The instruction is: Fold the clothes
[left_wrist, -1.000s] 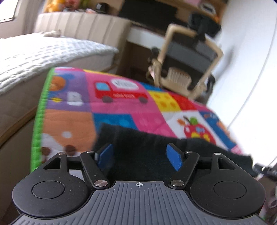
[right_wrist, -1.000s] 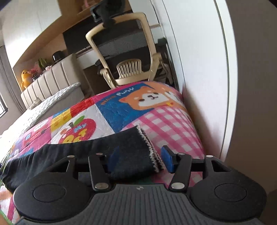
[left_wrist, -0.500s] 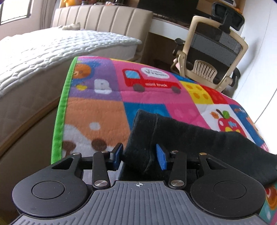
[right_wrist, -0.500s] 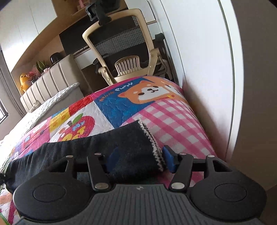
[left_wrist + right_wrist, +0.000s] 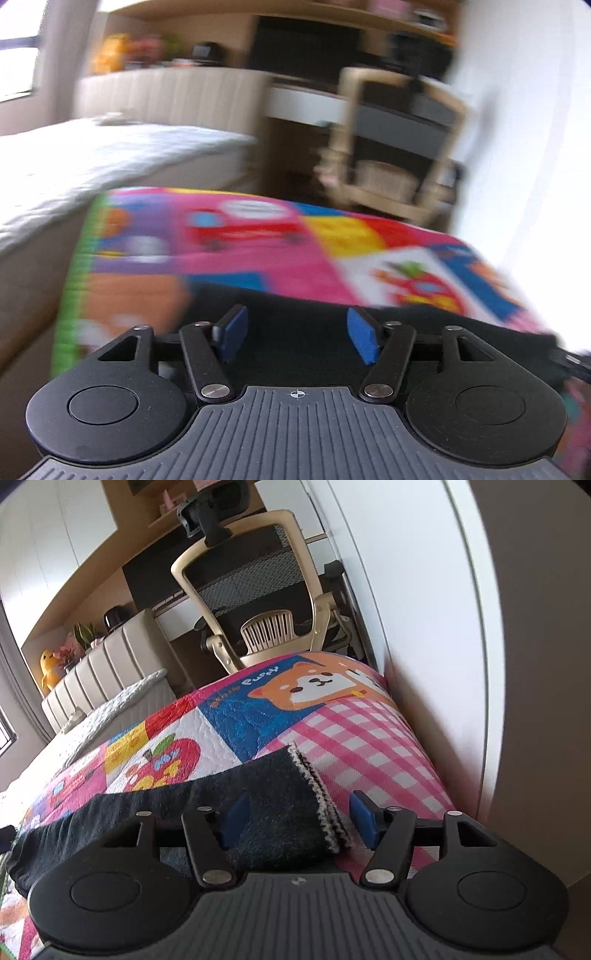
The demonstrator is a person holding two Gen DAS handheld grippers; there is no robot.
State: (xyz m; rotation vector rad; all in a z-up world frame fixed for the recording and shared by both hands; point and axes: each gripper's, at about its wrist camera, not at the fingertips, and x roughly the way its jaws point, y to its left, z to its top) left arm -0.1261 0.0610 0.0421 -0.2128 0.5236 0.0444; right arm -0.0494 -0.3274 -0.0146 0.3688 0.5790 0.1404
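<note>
A black garment [image 5: 295, 325] lies in a long folded strip across the colourful patchwork play mat [image 5: 258, 254]. My left gripper [image 5: 297, 338] is open, its blue pads wide apart over the garment's left part, holding nothing. In the right wrist view the garment's right end [image 5: 273, 812], edged with a white-flecked cuff [image 5: 317, 794], lies between the blue pads of my right gripper [image 5: 295, 821]. That gripper is open, with the pads clear of the cloth. The left view is blurred by motion.
A beige office chair [image 5: 258, 602] stands beyond the mat [image 5: 354, 738] by a desk. A white wall [image 5: 424, 627] runs close along the mat's right edge. A bed with a white cover [image 5: 92, 158] lies to the left, and the mat's green border [image 5: 74, 280] marks its left edge.
My left gripper opened from a narrow gap around the garment's left end and swung, blurring the view. My right gripper opened wider around the cuffed end.
</note>
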